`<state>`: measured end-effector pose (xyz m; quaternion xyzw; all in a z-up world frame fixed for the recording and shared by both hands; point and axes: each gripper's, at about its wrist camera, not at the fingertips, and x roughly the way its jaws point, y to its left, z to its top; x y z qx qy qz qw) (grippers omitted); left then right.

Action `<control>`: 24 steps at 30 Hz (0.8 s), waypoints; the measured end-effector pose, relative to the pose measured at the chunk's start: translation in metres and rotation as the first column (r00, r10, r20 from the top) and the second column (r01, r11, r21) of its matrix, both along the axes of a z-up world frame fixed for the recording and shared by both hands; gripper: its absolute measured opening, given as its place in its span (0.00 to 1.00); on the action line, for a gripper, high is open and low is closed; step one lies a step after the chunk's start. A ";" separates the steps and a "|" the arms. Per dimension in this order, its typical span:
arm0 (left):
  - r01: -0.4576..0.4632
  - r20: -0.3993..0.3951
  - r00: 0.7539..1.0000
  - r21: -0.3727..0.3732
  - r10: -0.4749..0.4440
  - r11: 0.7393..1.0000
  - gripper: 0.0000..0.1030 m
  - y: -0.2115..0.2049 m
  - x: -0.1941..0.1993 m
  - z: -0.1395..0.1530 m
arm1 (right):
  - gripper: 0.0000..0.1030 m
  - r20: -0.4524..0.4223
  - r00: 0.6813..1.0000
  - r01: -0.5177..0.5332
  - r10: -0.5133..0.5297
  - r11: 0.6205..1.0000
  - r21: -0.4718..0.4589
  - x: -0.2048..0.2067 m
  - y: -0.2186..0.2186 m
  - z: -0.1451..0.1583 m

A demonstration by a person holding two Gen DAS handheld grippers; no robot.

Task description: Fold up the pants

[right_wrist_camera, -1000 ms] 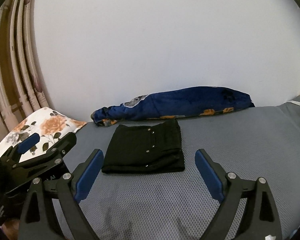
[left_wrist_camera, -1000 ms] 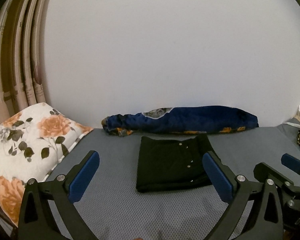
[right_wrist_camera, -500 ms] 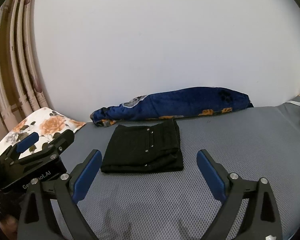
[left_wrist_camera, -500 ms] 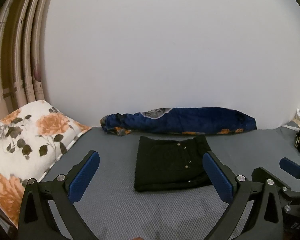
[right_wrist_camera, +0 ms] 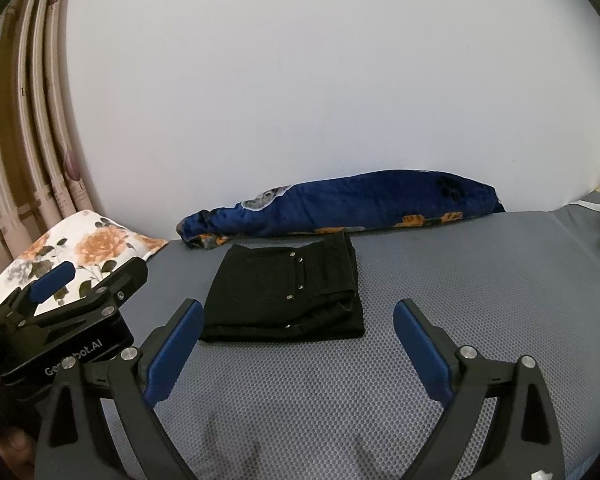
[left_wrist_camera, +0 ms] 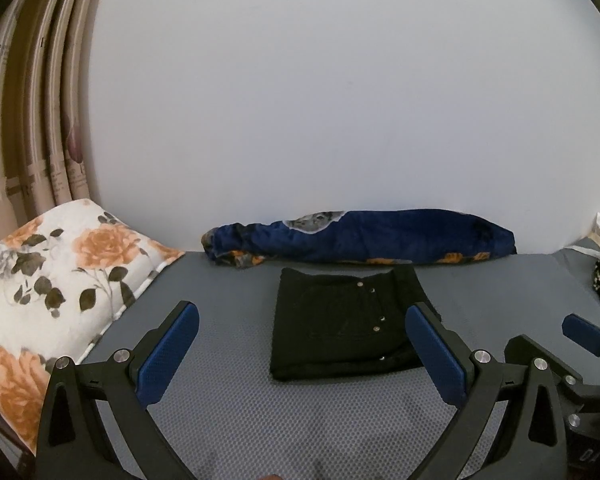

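Well, folded pants (left_wrist_camera: 346,320) beyond spread fingers (left_wrist_camera: 168,356)

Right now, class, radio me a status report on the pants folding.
Left hand-held gripper open, right hand-held gripper open, both empty. Pants folded flat on mattress. Nothing obstructing.

One folded pair of black pants (left_wrist_camera: 344,320), one floral pillow (left_wrist_camera: 56,280), one rolled blue blanket (left_wrist_camera: 364,236), two tongs (left_wrist_camera: 300,344) (right_wrist_camera: 298,340).

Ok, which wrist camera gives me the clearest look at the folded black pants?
Right wrist: the pants lie unobstructed between its open fingers, stacked fold edges showing. In the left wrist view, the left gripper's right finger covers their right corner.
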<state>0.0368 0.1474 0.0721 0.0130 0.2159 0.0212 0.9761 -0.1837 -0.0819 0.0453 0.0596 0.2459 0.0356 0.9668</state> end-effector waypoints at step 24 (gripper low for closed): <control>-0.026 -0.023 0.999 0.031 0.026 0.999 1.00 0.016 0.018 -0.013 | 0.93 -0.052 0.998 -0.026 0.025 0.999 -0.019 0.020 0.010 -0.012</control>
